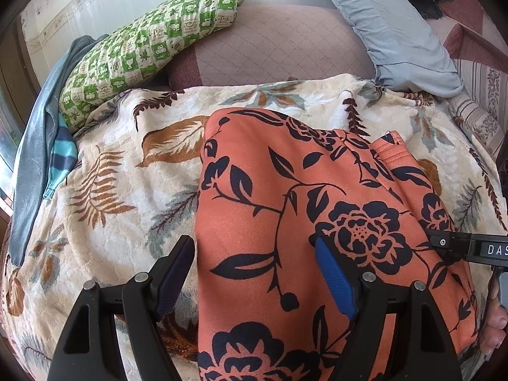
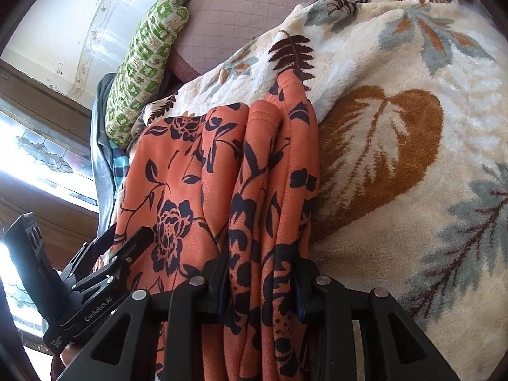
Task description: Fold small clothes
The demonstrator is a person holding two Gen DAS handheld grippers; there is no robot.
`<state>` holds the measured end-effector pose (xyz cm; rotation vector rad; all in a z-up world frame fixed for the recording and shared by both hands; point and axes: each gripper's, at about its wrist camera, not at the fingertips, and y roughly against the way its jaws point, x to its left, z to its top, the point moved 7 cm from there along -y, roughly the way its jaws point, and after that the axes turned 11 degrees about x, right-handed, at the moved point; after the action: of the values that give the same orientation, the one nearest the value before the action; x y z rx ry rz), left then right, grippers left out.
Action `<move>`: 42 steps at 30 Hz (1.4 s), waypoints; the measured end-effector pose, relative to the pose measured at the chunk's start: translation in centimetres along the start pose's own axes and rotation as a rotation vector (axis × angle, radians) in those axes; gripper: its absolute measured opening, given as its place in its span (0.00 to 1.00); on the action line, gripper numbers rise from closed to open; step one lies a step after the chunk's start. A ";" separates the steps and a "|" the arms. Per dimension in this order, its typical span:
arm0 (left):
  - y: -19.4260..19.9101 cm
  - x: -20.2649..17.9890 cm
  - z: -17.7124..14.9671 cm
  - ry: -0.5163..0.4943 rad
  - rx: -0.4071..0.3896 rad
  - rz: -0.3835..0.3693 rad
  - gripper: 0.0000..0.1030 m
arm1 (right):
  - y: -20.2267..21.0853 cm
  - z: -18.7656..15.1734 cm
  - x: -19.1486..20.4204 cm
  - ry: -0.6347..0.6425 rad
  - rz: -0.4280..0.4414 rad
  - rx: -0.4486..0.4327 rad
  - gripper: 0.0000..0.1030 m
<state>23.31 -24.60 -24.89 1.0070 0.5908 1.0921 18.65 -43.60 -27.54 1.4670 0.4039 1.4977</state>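
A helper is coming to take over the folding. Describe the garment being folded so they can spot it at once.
Start at the cream fleece blanket with brown and grey leaves that covers the bed. On its middle lies the orange garment, with the right gripper pinching its bunched folds. Alone among the fabrics here, it is bright orange with dark navy roses and vines.

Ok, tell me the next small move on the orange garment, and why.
Probably close the left gripper on the orange garment's left edge. Its jaws stand open astride that edge, one finger on the blanket, one on the cloth, while the right gripper already pinches a bunched fold on the other side. With both sides held, the garment could be lifted and folded.
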 end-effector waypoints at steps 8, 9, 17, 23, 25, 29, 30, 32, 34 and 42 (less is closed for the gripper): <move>-0.2 2.2 -0.6 0.137 0.083 -0.124 0.79 | 1.0 -0.1 0.5 0.016 0.017 -0.019 0.36; -0.5 1.9 -0.8 0.143 0.104 -0.156 0.79 | 1.1 -0.1 0.6 0.016 0.017 -0.019 0.36; -1.8 0.6 -1.6 0.137 0.168 -0.268 0.80 | 3.0 0.3 0.3 -0.007 0.106 -0.056 0.58; -1.6 0.8 -1.6 0.109 0.151 -0.267 0.66 | 2.5 -0.1 1.3 -0.007 0.175 -0.041 0.66; -1.4 0.7 -1.6 0.094 0.140 -0.262 0.64 | 1.6 -0.5 2.0 0.019 0.150 -0.023 0.66; -2.0 0.8 -1.6 0.097 0.152 -0.271 0.67 | 0.3 -1.0 2.7 0.091 0.016 -0.025 0.48; -2.2 0.8 -1.7 0.097 0.164 -0.283 0.70 | 0.1 -1.1 2.7 0.096 -0.001 -0.024 0.43; -2.6 0.6 -1.9 0.093 0.175 -0.295 0.71 | 0.1 -1.2 2.6 0.102 -0.013 -0.029 0.40; -2.6 0.7 -2.0 0.103 0.166 -0.297 0.71 | 0.0 -1.2 2.7 0.116 -0.030 -0.033 0.38; -0.5 -0.1 -1.2 0.065 0.102 -0.265 0.41 | 0.8 -1.8 3.8 0.156 -0.118 -0.102 0.33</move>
<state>22.51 -24.32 -25.93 0.9532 0.8150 0.8690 17.49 -40.29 -25.10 1.2309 0.4919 1.5200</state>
